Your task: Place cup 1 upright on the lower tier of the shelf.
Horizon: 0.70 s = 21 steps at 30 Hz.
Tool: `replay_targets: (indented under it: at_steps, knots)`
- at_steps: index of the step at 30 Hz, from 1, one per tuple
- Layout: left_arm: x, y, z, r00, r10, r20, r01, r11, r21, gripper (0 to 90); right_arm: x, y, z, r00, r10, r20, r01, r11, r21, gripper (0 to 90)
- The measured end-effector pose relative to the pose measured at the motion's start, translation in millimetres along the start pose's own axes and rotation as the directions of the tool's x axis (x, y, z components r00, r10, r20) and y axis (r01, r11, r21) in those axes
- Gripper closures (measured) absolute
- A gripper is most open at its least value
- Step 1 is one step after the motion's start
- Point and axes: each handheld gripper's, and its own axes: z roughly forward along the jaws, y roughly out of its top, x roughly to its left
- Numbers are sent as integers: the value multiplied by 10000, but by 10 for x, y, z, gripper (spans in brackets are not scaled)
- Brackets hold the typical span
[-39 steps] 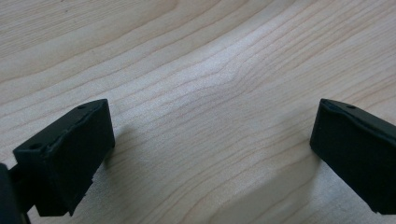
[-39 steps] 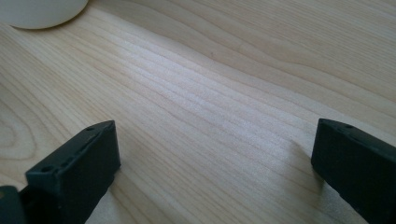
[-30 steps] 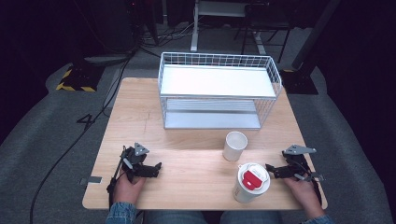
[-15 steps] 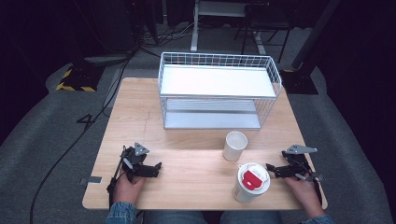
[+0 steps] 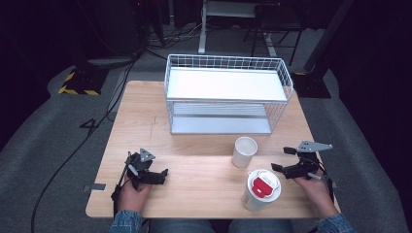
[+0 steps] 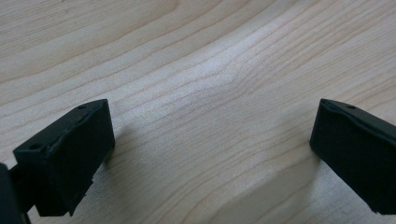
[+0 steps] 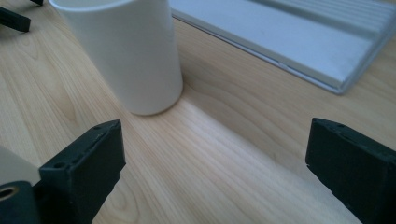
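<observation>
High view is showing nothing shifting since a second ago: left gripper [image 5: 154, 175] and right gripper [image 5: 286, 160] are resting, jaws apart, empty; the open white cup [image 5: 244, 151] and lidded cup [image 5: 261, 190] are standing untouched.

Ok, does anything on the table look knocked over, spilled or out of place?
Nothing stands out. The open white cup and the lidded cup both stand upright on the table, with no spill. The wire rack sits square, and both grippers rest open.

On the table [image 5: 194, 145], the open cup [image 5: 244, 151] stands between the wire rack [image 5: 228, 99] behind and the lidded cup [image 5: 260, 189] in front.
</observation>
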Motion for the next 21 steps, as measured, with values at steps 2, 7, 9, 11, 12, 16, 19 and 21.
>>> replay_targets:
  at_steps: [2,7,9,11,12,16,19,21]
  knots:
    - [1,0,0,10000,9,-2,-9,10000,6,4,28,62,40,9998,-193,-78,193,9998,22,48]
    - [0,-3,-4,10000,8,-29,-8,10000,23,4,59,171,198,9978,-334,-570,331,9994,-64,54]
    - [-7,-12,-11,10000,-54,-40,54,10000,21,6,69,194,253,9968,-385,-702,383,9993,-40,55]
    - [-7,-15,-14,10000,-36,-48,36,10000,17,7,78,208,279,9960,-389,-800,386,9992,-57,56]
    - [-7,-18,-19,10000,-23,-70,23,10000,36,7,82,224,301,9949,-437,-911,429,9990,-100,59]
    - [-14,-29,-25,9999,-83,-86,83,10000,-11,7,99,276,380,9885,-389,-1464,333,9986,-402,80]
    - [-12,-33,-31,10000,-30,-65,31,10000,28,7,121,314,475,9830,-603,-1734,525,9974,-491,115]
    - [-12,-33,-31,10000,-28,-65,28,10000,29,7,132,318,500,9812,-665,-1812,581,9970,-513,120]
